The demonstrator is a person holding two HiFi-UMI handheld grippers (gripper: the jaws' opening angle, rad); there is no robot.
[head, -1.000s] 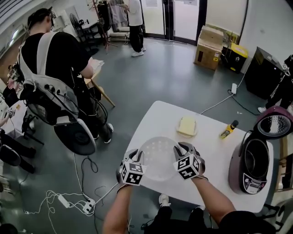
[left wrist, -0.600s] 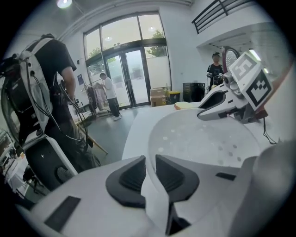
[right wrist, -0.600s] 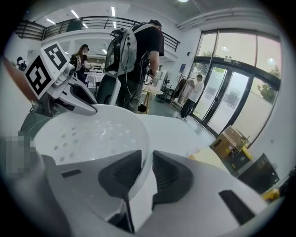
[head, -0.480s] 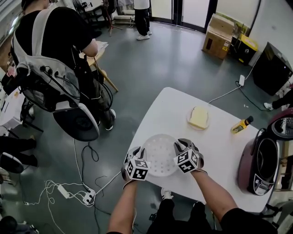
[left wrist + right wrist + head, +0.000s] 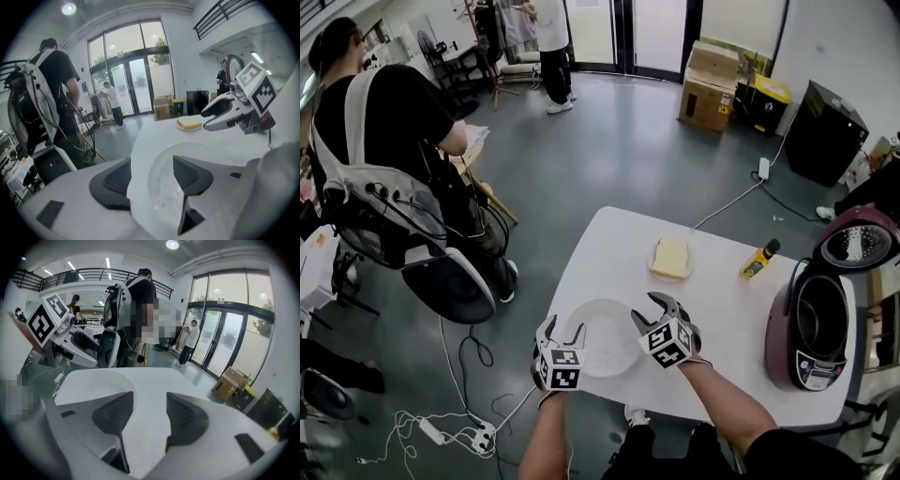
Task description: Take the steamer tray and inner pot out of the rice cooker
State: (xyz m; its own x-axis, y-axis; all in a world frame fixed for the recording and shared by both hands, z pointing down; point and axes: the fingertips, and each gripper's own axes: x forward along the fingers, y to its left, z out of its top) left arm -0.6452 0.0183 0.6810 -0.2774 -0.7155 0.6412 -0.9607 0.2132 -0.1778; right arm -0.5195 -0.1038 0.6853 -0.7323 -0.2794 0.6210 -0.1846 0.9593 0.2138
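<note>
Looking down at our white table with rounded corners (image 5: 722, 281) like a clock face, where's everything sitting? And are we actually holding anything? (first poster)

So, we've got the round, see-through white plastic steamer tray (image 5: 602, 339) lying flat on the table at about 8 o'clock, near the edge closest to us. Our left gripper (image 5: 563, 330) is at the tray's 9 o'clock side and our right gripper (image 5: 649, 309) is at its 2 o'clock side. (second poster)

Okay, but gripping or not? (first poster)

Not gripping. Both sets of jaws are opening. In the left gripper view the tray's edge (image 5: 161, 187) runs between the dark ribbed pads (image 5: 115, 180), but they're off it. In the right gripper view our jaws stand apart too, with the tray's curved rim (image 5: 89, 380) just beside the left-hand pad and nothing pinched.

The maroon rice cooker (image 5: 787, 352) is over at 3 o'clock, well apart from the tray, with its lid (image 5: 860, 246) flipped up and the dark inner pot (image 5: 814, 323) sitting inside. A yellow block on a small plate (image 5: 670, 255) is at 11 o'clock, and a small yellow bottle with a dark cap (image 5: 757, 263) is at 1 o'clock. (second poster)
</note>
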